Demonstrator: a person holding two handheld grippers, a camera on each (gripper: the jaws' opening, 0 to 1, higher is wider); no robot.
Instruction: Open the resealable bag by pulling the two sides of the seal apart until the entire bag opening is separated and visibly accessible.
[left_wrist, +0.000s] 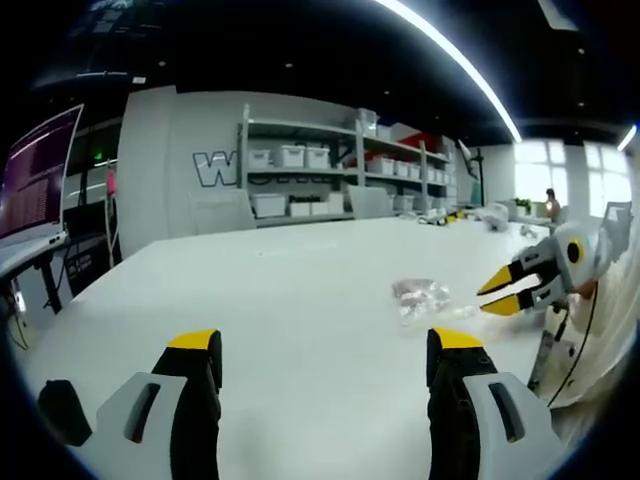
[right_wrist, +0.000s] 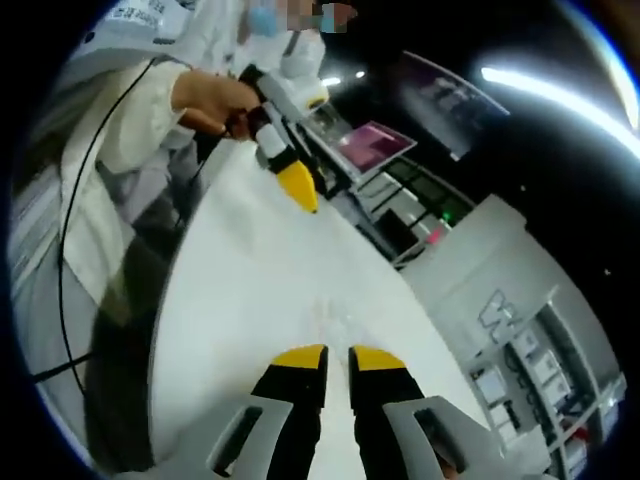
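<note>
The clear resealable bag (left_wrist: 420, 297) lies crumpled on the white table (left_wrist: 300, 290), right of centre in the left gripper view. My left gripper (left_wrist: 325, 345) hovers over the table short of the bag, open wide with nothing between its jaws. My right gripper (left_wrist: 490, 298) comes in from the right, its yellow tips just beside the bag and not touching it. In the right gripper view the right gripper (right_wrist: 337, 358) has its jaws almost together, holding nothing. A faint clear bag (right_wrist: 335, 318) shows just ahead of them. A hand holds the left gripper (right_wrist: 297, 187) farther off.
Shelves with white bins (left_wrist: 300, 160) stand behind the table, and a monitor (left_wrist: 40, 170) is at the left. More items (left_wrist: 490, 215) lie at the table's far right end. A person in white clothing (right_wrist: 110, 150) stands along the table's edge, with a cable (right_wrist: 70, 240) hanging down.
</note>
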